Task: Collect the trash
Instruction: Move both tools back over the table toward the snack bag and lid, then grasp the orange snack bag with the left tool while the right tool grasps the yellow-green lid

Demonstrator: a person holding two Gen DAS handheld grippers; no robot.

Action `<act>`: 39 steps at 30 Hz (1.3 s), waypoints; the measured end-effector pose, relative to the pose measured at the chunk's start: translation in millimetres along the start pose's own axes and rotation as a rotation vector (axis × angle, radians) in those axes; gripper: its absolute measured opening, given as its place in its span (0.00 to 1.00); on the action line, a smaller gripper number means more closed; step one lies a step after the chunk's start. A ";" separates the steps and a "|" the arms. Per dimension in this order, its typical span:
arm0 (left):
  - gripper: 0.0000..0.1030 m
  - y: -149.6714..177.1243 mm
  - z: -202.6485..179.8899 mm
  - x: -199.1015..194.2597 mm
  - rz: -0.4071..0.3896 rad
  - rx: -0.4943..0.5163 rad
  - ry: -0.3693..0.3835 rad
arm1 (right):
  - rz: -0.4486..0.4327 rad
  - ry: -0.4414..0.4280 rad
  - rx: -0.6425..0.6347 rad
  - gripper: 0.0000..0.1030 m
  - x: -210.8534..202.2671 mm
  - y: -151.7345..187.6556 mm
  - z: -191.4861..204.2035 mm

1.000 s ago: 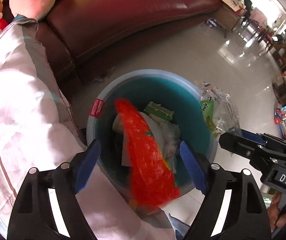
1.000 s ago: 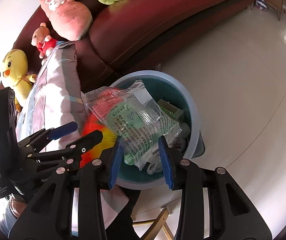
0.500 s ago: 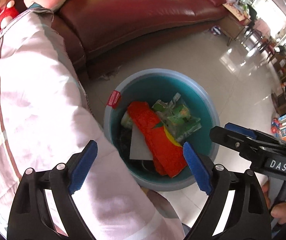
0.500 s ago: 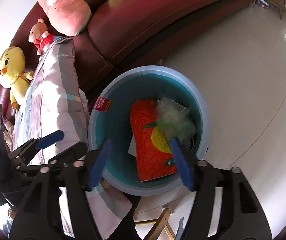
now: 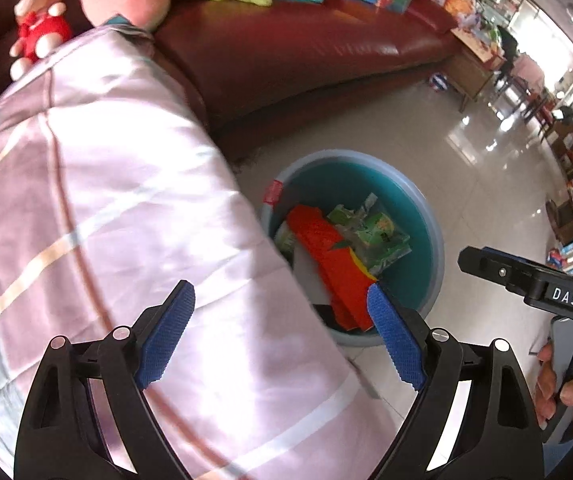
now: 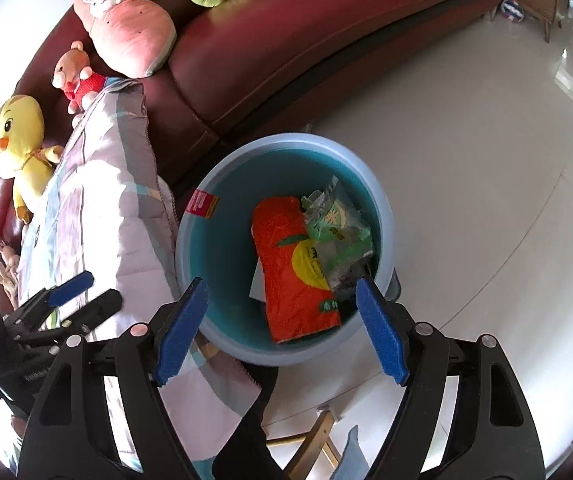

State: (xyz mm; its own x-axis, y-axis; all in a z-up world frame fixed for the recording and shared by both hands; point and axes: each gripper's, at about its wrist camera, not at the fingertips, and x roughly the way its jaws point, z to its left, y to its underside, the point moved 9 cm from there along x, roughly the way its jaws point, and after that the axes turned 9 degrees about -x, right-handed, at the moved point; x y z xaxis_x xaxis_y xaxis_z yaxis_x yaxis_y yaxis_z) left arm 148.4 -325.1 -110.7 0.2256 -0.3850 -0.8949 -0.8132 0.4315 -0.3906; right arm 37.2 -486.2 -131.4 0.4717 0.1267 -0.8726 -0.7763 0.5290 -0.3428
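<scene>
A blue round bin (image 6: 384, 216) (image 5: 436, 240) stands on the floor by the sofa. Inside it lie an orange snack bag (image 6: 294, 264) (image 5: 334, 256) and a clear green-printed wrapper (image 6: 336, 228) (image 5: 370, 236). My right gripper (image 6: 282, 328) hangs above the bin, its jaws opening, with nothing between them. My left gripper (image 5: 282, 332) is open and bare, held over a pink striped quilt (image 5: 106, 200) to the left of the bin. In the left wrist view the right gripper (image 5: 534, 280) shows at the right edge, with a hand on its handle.
A dark red leather sofa (image 6: 286, 40) curves behind the bin with plush toys on it: a yellow chick (image 6: 18, 136), a small bear (image 6: 76, 76), a pink cushion (image 6: 126, 36). Glossy pale floor tiles (image 6: 466, 160) spread to the right. A wooden side table (image 5: 474, 64) stands farther off.
My right gripper has opened and the clear wrapper has dropped into the bin beside the orange bag, which also fell in. My left gripper has drawn back over the quilt.
</scene>
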 end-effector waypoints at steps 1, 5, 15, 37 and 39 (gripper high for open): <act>0.86 1.1 4.1 -4.2 -0.008 -0.005 -0.002 | 0.000 0.002 -0.008 0.71 -2.1 2.2 4.4; 0.89 7.2 36.9 -31.6 -0.050 -0.053 -0.018 | 0.001 -0.003 -0.044 0.71 -7.9 8.2 26.5; 0.90 35.8 138.5 -83.9 -0.117 -0.185 -0.076 | 0.011 -0.020 -0.151 0.74 -11.3 18.7 107.7; 0.92 129.3 387.9 -192.3 -0.249 -0.518 -0.306 | 0.185 -0.044 -0.567 0.75 54.3 62.7 348.0; 0.92 137.1 407.6 -193.4 -0.240 -0.548 -0.324 | 0.197 -0.050 -0.604 0.75 62.8 65.6 369.7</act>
State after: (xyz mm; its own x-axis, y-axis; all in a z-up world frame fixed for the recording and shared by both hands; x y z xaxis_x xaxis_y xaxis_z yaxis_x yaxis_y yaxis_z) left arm 212.0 141.0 -79.1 0.5137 -0.1177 -0.8498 -0.8556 -0.1437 -0.4973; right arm 170.6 -133.4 -80.1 0.3033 0.2199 -0.9272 -0.9427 -0.0724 -0.3256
